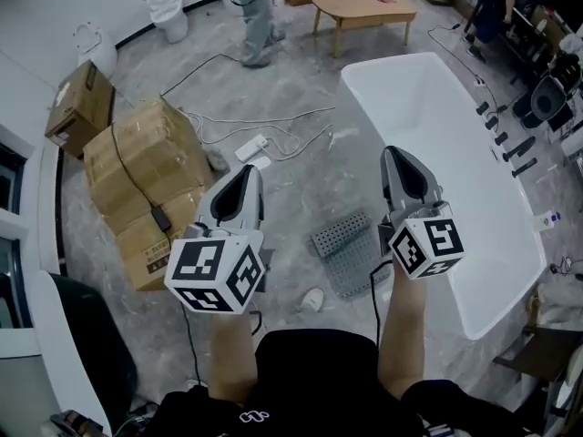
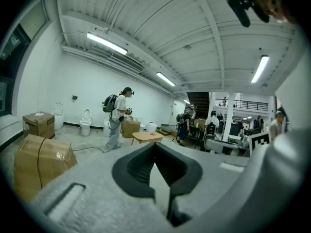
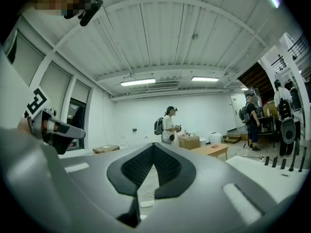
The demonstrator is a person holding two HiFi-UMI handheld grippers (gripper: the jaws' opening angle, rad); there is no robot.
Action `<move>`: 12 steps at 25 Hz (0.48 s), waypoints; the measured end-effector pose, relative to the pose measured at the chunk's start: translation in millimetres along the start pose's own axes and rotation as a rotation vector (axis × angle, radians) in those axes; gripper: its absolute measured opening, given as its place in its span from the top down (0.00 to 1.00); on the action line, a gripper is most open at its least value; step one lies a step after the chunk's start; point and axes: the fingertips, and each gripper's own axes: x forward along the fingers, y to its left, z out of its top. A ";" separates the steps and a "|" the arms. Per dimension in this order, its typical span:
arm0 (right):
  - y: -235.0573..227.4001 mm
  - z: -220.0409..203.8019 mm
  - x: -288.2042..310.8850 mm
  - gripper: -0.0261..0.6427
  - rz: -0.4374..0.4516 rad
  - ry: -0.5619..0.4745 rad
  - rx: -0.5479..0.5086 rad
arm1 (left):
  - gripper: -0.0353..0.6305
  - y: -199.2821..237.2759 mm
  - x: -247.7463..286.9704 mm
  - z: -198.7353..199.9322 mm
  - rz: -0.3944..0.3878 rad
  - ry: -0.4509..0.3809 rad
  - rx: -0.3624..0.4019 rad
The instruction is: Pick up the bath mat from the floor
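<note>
1. Left gripper (image 1: 241, 176) and right gripper (image 1: 393, 156): jaws shut, empty, pointing level.
2. Bath mat (image 1: 351, 251) lies on the floor (image 1: 301, 144) below, between them, just beside the bathtub (image 1: 437, 135).
3. Open your jaws first, tip down, then pinch one mat edge.

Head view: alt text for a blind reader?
The left gripper and right gripper, both shut and empty, are held out over a floor where a grey bath mat lies beside a white bathtub; cardboard boxes at left.

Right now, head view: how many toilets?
2. One toilet at the far wall; a second toilet left of it, just beyond a cardboard box. Others may be hidden.
</note>
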 end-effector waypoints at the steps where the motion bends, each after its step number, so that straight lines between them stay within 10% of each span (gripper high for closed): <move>1: -5.9 0.2 0.7 0.95 -0.017 0.004 0.003 | 0.95 -1.1 6.3 1.7 -0.010 0.012 0.008; 12: -99.0 36.0 -86.5 0.95 -0.337 -0.113 0.016 | 0.95 -111.5 58.5 35.9 -0.319 -0.014 0.166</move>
